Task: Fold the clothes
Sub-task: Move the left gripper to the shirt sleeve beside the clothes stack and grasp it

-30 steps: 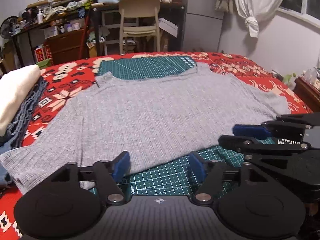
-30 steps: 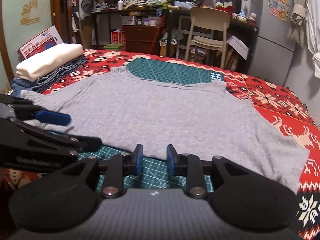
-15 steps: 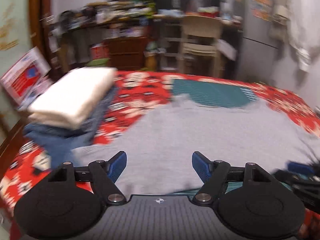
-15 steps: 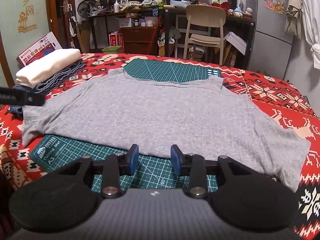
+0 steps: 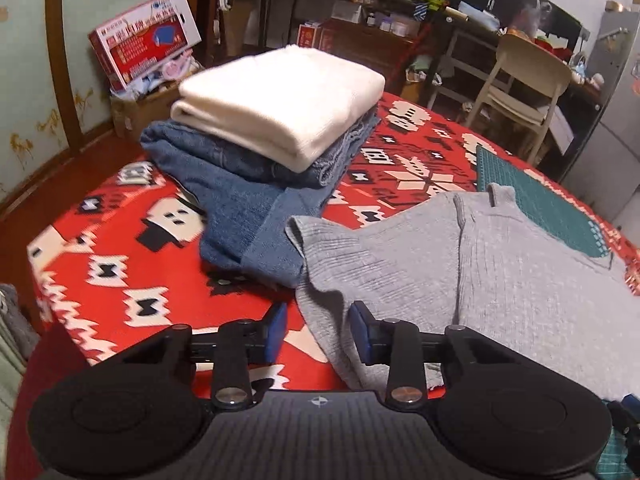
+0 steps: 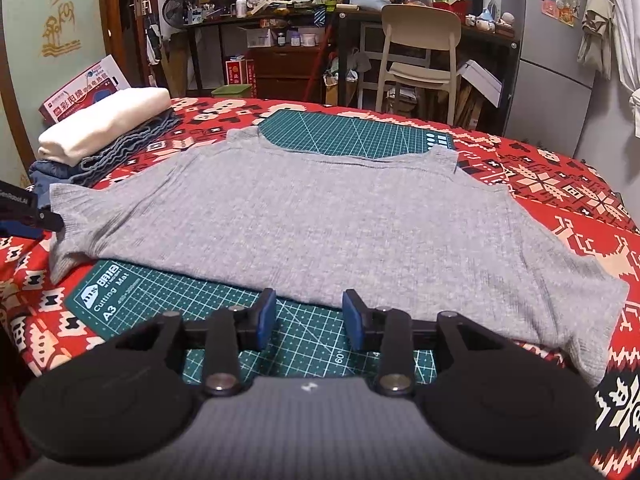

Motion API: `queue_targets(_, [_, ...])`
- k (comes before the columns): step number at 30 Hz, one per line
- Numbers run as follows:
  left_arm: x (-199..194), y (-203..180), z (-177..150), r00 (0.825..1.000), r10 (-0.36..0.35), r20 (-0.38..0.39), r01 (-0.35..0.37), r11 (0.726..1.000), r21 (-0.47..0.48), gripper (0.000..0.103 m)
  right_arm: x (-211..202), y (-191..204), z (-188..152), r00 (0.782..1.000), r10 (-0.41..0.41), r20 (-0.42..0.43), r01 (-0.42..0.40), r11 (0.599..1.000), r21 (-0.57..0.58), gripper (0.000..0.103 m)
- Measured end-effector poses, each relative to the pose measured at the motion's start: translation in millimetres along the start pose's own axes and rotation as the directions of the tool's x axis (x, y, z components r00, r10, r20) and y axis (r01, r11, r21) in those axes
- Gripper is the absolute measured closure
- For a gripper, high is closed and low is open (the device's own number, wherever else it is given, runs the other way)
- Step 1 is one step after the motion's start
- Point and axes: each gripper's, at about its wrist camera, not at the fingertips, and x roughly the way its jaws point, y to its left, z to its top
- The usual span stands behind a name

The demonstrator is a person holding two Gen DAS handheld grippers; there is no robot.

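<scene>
We see the gray shirt [image 6: 320,220] spread flat across the bed [image 6: 560,184], its long axis running sideways. Our left tool [image 5: 316,332], spread and empty, sits right at the left sleeve [image 5: 360,248]; our right tool [image 6: 306,314], also spread, waits just short of the near hem.

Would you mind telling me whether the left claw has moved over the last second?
Yes. The left claw has swung left, from the hem over the green mat to the grey top's left sleeve beside the folded stack.
</scene>
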Motion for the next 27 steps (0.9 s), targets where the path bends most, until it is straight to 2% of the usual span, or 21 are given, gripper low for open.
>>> queue_targets(6, [5.3, 3.4, 2.6, 1.000, -0.007, -0.002, 0.007, 0.999, -0.041, 0.069, 1.9, 2.3, -0.3, 1.000, 0.008, -0.011, -0.008, 1.000, -0.003, 0.062])
queue_targets(9, [6.9, 3.0, 5.3, 0.999, -0.036, -0.002, 0.036, 0.997, -0.062, 0.064, 3.5, 4.4, -0.4, 1.000, 0.014, -0.017, -0.014, 1.000, -0.009, 0.062])
queue_targets(14, [11.9, 0.4, 6.4, 1.000, -0.003, 0.020, 0.004, 0.999, -0.052, 0.061, 2.6, 7.9, 0.0, 1.000, 0.020, -0.017, -0.021, 1.000, -0.021, 0.062])
queue_targets(18, [12.5, 3.2, 4.7, 0.999, 0.035, 0.032, -0.033, 0.998, -0.053, 0.091, 3.6, 6.9, -0.5, 1.000, 0.019, -0.022, -0.020, 1.000, -0.017, 0.061])
queue_targets(22, [13.5, 10.3, 6.1, 1.000, 0.003, 0.028, -0.001, 0.996, -0.086, 0.093, 4.3, 6.8, -0.6, 0.999, 0.023, -0.025, -0.024, 1.000, -0.020, 0.061])
queue_targets(26, [13.3, 7.5, 4.7, 0.999, -0.005, 0.035, 0.007, 0.998, -0.069, 0.093, 4.1, 7.7, 0.0, 0.999, 0.026, -0.025, -0.027, 0.999, -0.026, 0.061])
queue_targets(27, [13.0, 6.1, 4.1, 0.999, -0.005, 0.036, 0.007, 0.998, -0.061, 0.100, 3.9, 7.6, 0.0, 0.999, 0.025, -0.025, -0.026, 0.999, -0.025, 0.061])
